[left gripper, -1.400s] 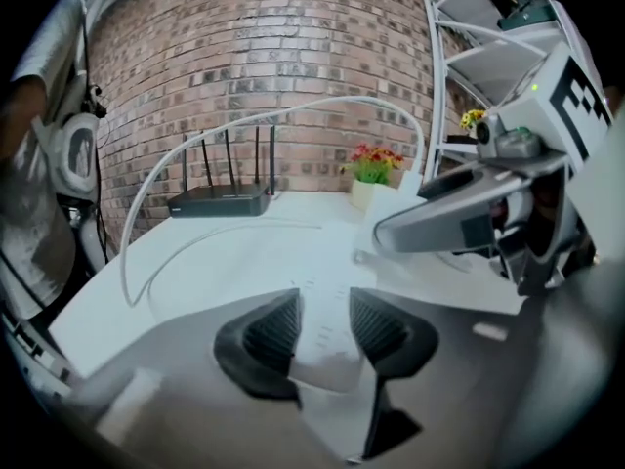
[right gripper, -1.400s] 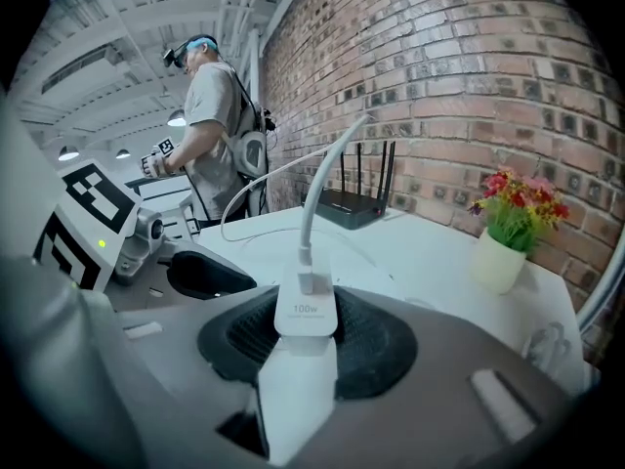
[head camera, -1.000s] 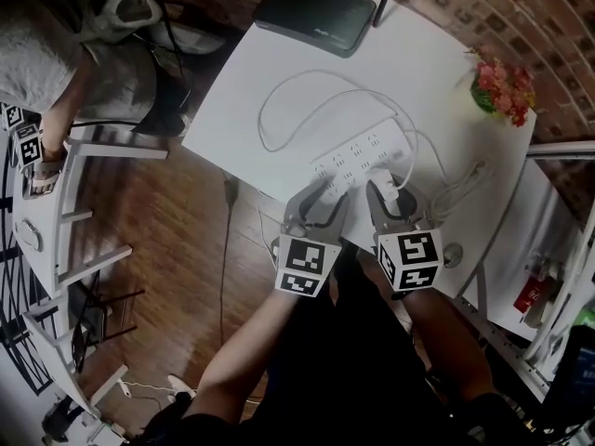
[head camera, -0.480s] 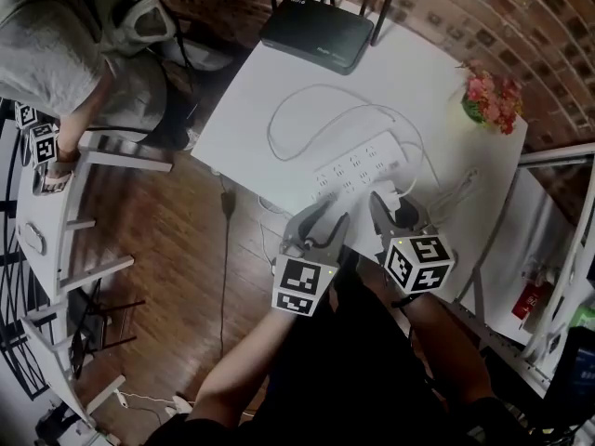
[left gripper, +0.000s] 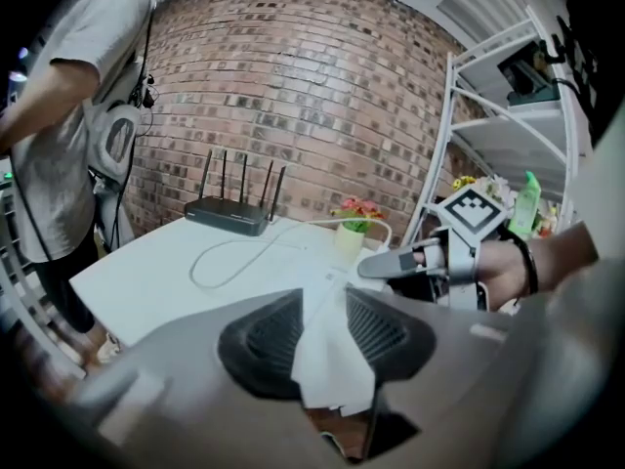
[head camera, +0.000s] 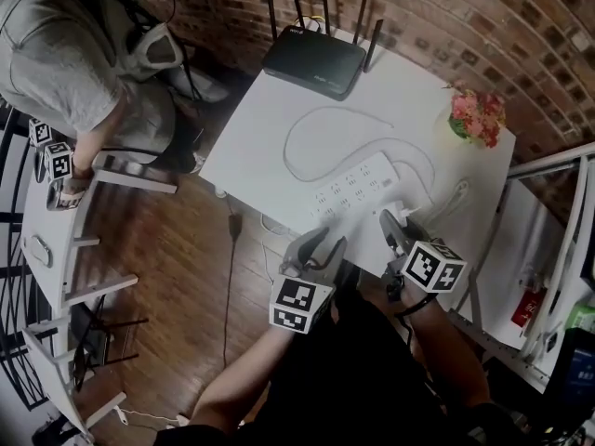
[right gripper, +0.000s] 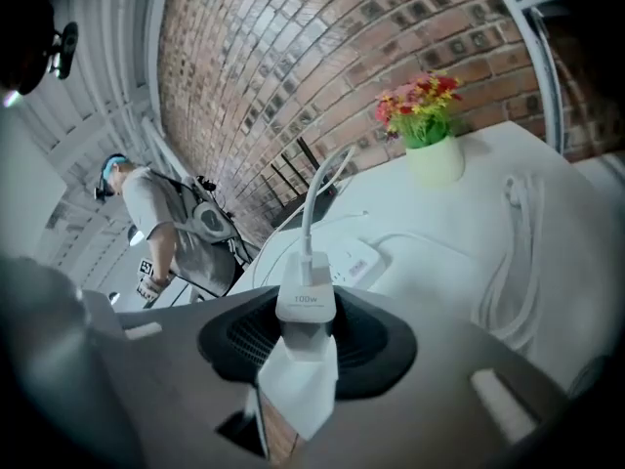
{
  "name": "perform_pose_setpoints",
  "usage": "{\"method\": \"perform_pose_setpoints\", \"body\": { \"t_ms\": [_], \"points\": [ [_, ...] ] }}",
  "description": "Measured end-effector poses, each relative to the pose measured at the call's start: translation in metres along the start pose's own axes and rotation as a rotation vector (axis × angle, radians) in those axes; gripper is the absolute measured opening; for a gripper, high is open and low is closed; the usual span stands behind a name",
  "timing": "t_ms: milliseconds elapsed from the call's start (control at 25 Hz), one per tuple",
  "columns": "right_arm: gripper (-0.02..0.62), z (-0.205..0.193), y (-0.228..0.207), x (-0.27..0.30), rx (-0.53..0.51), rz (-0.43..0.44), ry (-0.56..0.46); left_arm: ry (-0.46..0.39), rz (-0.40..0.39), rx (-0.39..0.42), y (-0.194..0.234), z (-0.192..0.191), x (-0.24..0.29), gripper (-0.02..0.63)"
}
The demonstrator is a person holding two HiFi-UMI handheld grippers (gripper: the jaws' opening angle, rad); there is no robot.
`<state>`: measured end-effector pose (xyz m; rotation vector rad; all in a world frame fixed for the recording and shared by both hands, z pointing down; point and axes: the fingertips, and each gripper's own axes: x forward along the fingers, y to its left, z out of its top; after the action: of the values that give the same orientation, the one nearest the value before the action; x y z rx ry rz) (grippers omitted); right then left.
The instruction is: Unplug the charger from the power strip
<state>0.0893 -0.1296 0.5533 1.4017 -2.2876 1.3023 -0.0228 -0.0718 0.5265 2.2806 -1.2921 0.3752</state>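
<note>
In the right gripper view the white charger (right gripper: 305, 306) sits upright between the dark pads of my right gripper (right gripper: 307, 345), which is shut on it. Its white cable rises from the top. In the head view the charger (head camera: 394, 209) is just off the near right end of the white power strip (head camera: 358, 186), apart from it. My left gripper (head camera: 321, 242) hangs over the table's near edge, short of the strip. It stands open (left gripper: 322, 335); only the table shows through the gap between its pads. The right gripper (left gripper: 410, 262) shows at its right.
A black router (head camera: 311, 60) with antennas stands at the back of the white table (head camera: 270, 119), and a flower pot (head camera: 476, 117) at the far right corner. The strip's cord (head camera: 321, 133) loops across the middle. A person (head camera: 65, 63) stands at the left; metal shelving (head camera: 548, 249) is to the right.
Both grippers have drawn back toward the table's near edge. The right one rolled and carried the charger away from the strip. The left one came off the strip's near end.
</note>
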Motion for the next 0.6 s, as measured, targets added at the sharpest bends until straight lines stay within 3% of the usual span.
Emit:
{"method": "perform_pose_setpoints", "body": {
  "t_ms": [160,600],
  "points": [
    [0.141,-0.004,-0.015,-0.005,0.095,-0.018,0.000,0.017,0.000,-0.017,-0.001,-0.004,-0.005,0.138],
    [0.143,-0.028,-0.059,-0.010,0.229,-0.072,0.032,0.034,-0.009,-0.063,-0.006,0.004,-0.012,0.137]
  ]
}}
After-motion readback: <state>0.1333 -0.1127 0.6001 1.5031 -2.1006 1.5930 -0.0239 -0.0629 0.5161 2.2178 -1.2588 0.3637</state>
